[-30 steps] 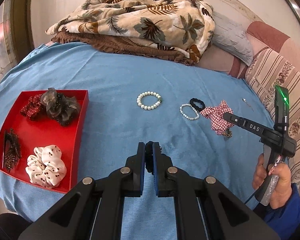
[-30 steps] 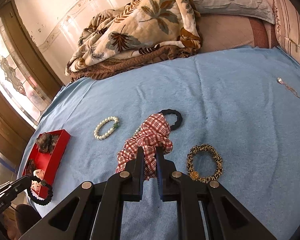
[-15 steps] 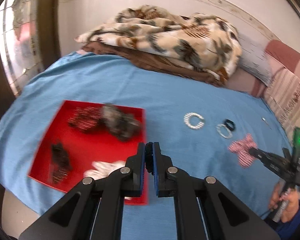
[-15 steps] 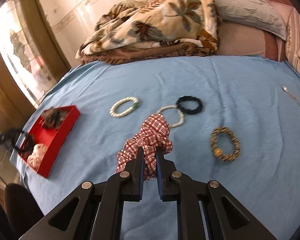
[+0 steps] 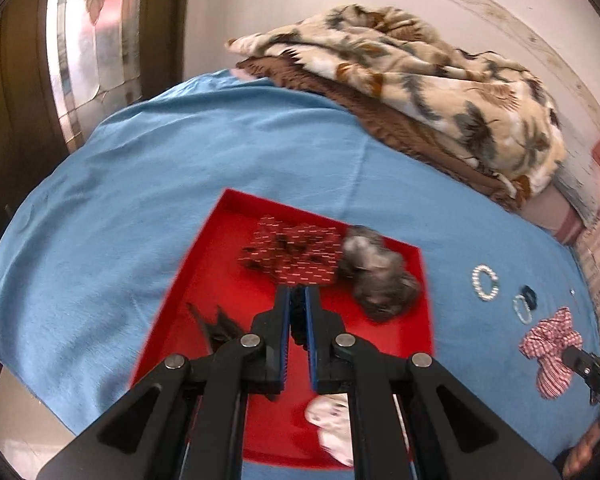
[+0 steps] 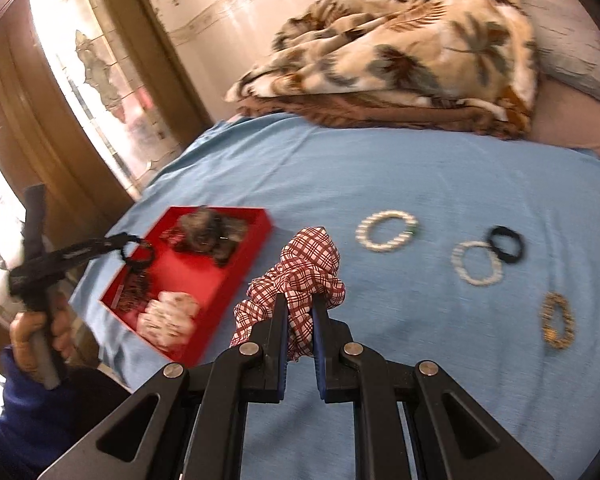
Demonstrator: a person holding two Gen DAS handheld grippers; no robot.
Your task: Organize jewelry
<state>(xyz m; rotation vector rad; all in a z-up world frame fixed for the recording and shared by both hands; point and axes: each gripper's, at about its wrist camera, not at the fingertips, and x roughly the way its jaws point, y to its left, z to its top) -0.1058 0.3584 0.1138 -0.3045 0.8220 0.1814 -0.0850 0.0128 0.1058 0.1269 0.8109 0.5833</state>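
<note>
Both claws are gripping: left claw [image 5: 298, 312], pinching a black hair tie [image 6: 137, 255], is hanging directly over the red tray [image 5: 204, 264], while right claw [image 6: 300, 316], clamping a checked scrunchie [image 6: 300, 276], is sitting beside it.

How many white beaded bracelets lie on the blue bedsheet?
2. One white beaded bracelet lies nearer the red tray; the other bracelet sits right of it, touching the black hair tie. None seems hidden.

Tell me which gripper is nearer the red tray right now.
Left. The left gripper hangs over the red tray, holding a black hair tie; the right gripper is beside it, clamping a checked scrunchie.
</note>
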